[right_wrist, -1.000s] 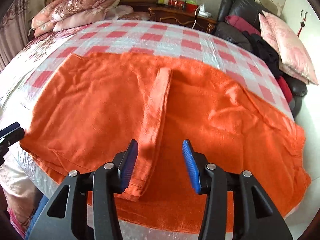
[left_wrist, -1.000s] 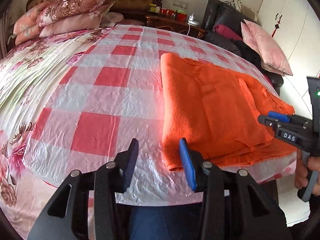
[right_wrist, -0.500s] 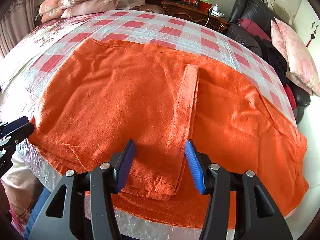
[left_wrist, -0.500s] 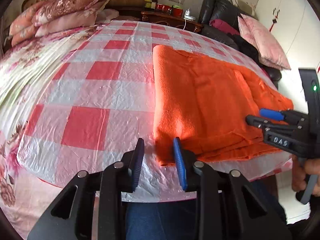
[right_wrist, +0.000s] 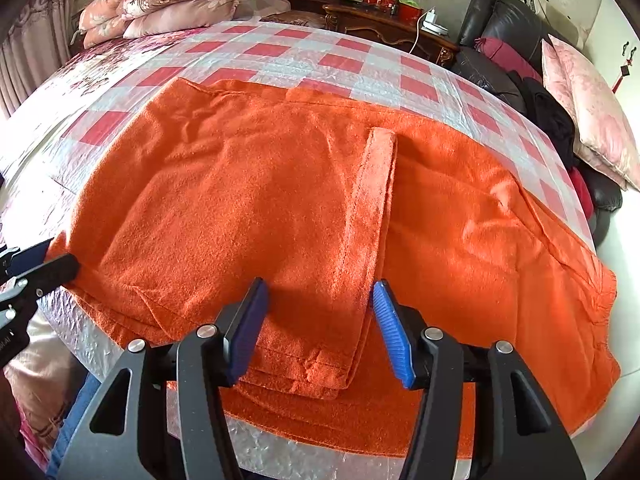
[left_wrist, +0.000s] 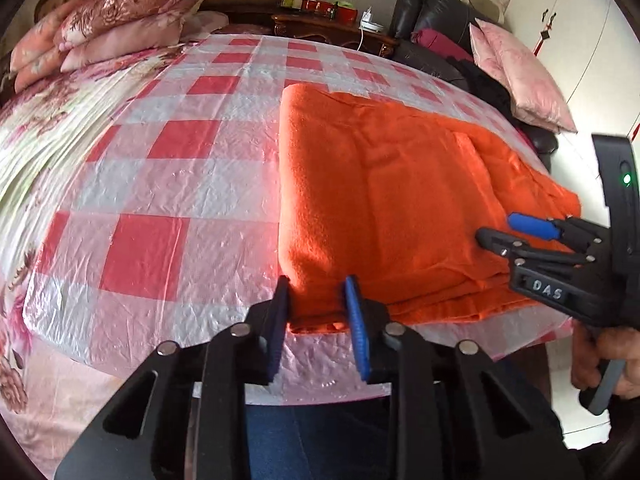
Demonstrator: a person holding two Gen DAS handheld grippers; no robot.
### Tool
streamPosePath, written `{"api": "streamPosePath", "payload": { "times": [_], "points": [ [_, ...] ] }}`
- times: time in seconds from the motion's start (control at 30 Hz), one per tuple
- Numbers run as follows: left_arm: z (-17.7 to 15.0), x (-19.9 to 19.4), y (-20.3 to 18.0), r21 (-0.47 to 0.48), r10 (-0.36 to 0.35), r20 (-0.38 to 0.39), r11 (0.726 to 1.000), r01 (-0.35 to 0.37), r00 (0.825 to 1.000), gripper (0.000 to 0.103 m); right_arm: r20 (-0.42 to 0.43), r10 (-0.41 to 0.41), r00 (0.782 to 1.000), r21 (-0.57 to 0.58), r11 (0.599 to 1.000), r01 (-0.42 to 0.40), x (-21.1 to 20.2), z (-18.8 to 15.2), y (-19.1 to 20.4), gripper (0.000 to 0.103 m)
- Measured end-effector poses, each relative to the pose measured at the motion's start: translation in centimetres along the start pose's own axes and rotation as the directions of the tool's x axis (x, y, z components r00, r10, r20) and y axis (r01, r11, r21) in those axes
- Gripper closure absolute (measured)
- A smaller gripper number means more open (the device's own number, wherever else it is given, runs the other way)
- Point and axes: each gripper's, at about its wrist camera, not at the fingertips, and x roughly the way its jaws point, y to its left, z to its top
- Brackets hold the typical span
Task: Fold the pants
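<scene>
Since the earlier frame the left gripper (left_wrist: 316,300) had come up to the near left corner of the orange pants (left_wrist: 400,200), and its jaws, which had stood clear of the cloth, now straddled that corner. Over the same span the right gripper (right_wrist: 320,320) had closed in on the near edge of the pants as well, its jaws spreading a little wider.

Those pants lay flat on the checked plastic sheet (left_wrist: 180,200) that covered the bed, already doubled over, with a folded flap lying on top and ending in a turned-back band (right_wrist: 376,200) near the middle of the cloth. Judged from this, the step in hand was taking hold of the near edge for a further fold.

At the left corner of the pants the jaws were narrow and closing, the layered cloth bunched between the pads and apparently pinched. Further along that same edge, the right jaws stood about half open and opening; the near end of the flap lay between them, but neither pad seemed to press on it.

Probably the next move called for the right jaws to shut on all the layers at once, then for both corners to lift together and carry across the pants without the layers slipping apart
</scene>
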Motion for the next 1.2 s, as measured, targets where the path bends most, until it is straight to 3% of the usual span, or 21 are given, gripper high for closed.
{"api": "streamPosePath", "payload": {
  "times": [0.13,0.2,0.33,0.43,0.47,0.5,0.53,0.63,0.73,0.87,0.97,1.13,1.17,1.2],
  "points": [
    [0.2,-0.5,1.9,-0.141,-0.127,0.018,0.982,0.128,0.992,0.082,-0.005,-0.002,1.0,-0.011,1.0,0.002,0.0,0.0,0.0,0.045],
    [0.0,-0.6,2.9,-0.231,-0.182,0.04,0.955,0.187,0.982,0.073,-0.007,-0.006,1.0,-0.015,1.0,0.006,0.0,0.0,-0.1,0.044],
    [-0.5,0.1,4.6,-0.363,-0.288,0.038,0.888,0.282,0.957,0.069,-0.014,-0.012,1.0,-0.02,1.0,0.011,0.0,0.0,0.0,0.043],
    [-1.1,0.8,6.2,-0.473,-0.379,0.065,0.802,0.364,0.923,0.068,-0.022,-0.019,1.0,-0.028,0.999,0.018,0.0,0.1,0.0,0.041],
    [-1.3,0.9,6.5,-0.49,-0.397,0.073,0.785,0.379,0.915,0.07,-0.03,-0.019,0.999,-0.028,0.999,0.018,0.0,0.2,-0.1,0.04],
    [-1.4,1.1,6.6,-0.487,-0.39,0.068,0.791,0.372,0.918,0.087,-0.043,-0.017,0.999,-0.029,0.999,0.016,0.0,0.4,-0.1,0.04],
    [-1.3,1.0,6.4,-0.47,-0.378,0.064,0.805,0.362,0.924,0.09,-0.055,-0.016,0.998,-0.031,0.999,0.015,0.0,0.6,-0.1,0.041],
    [-1.0,0.4,5.7,-0.421,-0.345,0.077,0.839,0.344,0.936,0.094,-0.044,0.017,0.999,-0.031,0.999,-0.018,-1.3,2.6,0.2,0.041],
    [-0.1,-0.7,4.1,-0.327,-0.256,0.086,0.906,0.27,0.963,0.095,0.007,0.083,0.996,-0.065,0.994,-0.083,-3.4,6.5,2.2,0.035],
    [0.9,-2.6,0.7,-0.161,-0.123,0.115,0.977,0.14,0.986,0.095,-0.064,0.221,0.973,-0.136,0.964,-0.228,-3.0,12.1,6.9,0.028],
    [1.2,-3.6,-1.9,-0.05,-0.059,0.145,0.997,0.067,0.988,0.095,-0.148,0.256,0.955,-0.201,0.938,-0.282,-1.2,14.9,10.5,0.028],
    [1.8,-4.5,-4.7,0.063,0.001,0.187,0.998,-0.013,0.982,0.096,-0.213,0.173,0.962,-0.303,0.924,-0.233,1.6,16.1,14.5,0.029],
    [2.1,-4.5,-5.3,0.082,0.006,0.197,0.996,-0.023,0.98,0.096,-0.213,0.15,0.966,-0.326,0.921,-0.215,2.1,16.0,15.0,0.033],
    [2.3,-4.7,-5.7,0.097,0.014,0.207,0.995,-0.034,0.978,0.096,-0.217,0.142,0.966,-0.338,0.917,-0.211,2.6,15.8,15.0,0.057]
  ]
}}
